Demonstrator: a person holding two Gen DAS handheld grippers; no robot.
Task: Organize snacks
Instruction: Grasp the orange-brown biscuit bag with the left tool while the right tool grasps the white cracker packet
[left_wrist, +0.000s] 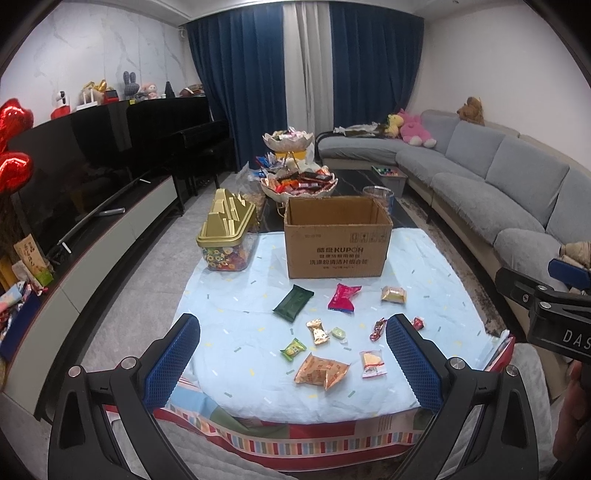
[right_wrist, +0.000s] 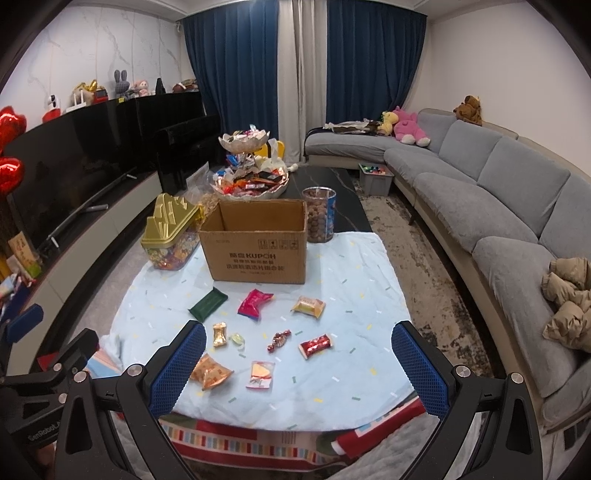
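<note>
Several wrapped snacks lie loose on a light blue cloth: a dark green pack, a pink pack, an orange pack, a red candy. An open, empty cardboard box stands behind them; it also shows in the right wrist view. My left gripper is open and empty, held above the near snacks. My right gripper is open and empty, above the cloth's near edge. The right gripper's body shows at the left view's right edge.
A gold-lidded candy jar stands left of the box. A clear tub of nuts stands behind the box at right. A tiered snack bowl sits further back. A grey sofa runs along the right, a TV cabinet along the left.
</note>
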